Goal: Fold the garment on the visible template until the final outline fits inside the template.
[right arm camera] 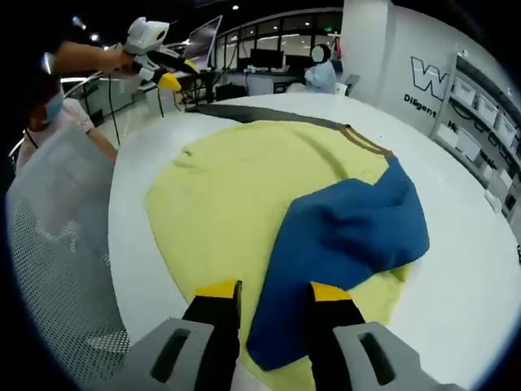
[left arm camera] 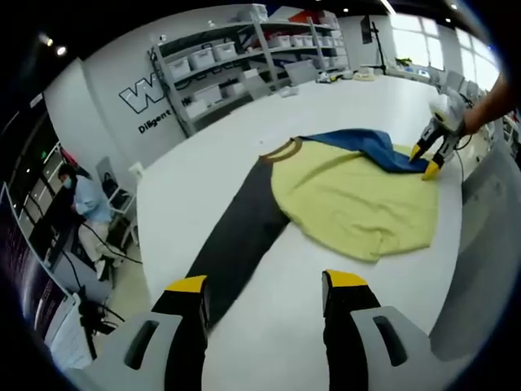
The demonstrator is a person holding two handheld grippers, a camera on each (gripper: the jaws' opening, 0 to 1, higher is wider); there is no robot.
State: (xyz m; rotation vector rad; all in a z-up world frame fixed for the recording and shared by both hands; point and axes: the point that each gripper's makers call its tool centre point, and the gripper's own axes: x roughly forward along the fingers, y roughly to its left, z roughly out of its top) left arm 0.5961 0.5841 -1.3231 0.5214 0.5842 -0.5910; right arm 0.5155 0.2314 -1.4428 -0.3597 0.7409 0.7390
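Observation:
A yellow garment [left arm camera: 358, 199] lies flat on the white table [left arm camera: 195, 195], its brown collar [left arm camera: 281, 151] at the far side. A blue sleeve [right arm camera: 350, 236] is folded over the yellow body [right arm camera: 236, 195]. A long dark grey strip [left arm camera: 236, 236] runs from the collar toward my left gripper [left arm camera: 267, 283], which hovers open over bare table with nothing between its jaws. My right gripper [right arm camera: 273, 292] is open at the garment's edge, with the blue sleeve's corner lying between its jaws. It also shows as the right gripper [left arm camera: 429, 159] at the blue sleeve [left arm camera: 370, 147]. A hand holds the left gripper [right arm camera: 163, 77] far off.
The table's edge [right arm camera: 122, 244] curves close by, next to a person's grey mesh sleeve [right arm camera: 57, 261]. Shelves with white bins [left arm camera: 236, 57] line the wall behind the table. A person [left arm camera: 81, 199] sits at a desk beyond the table's end.

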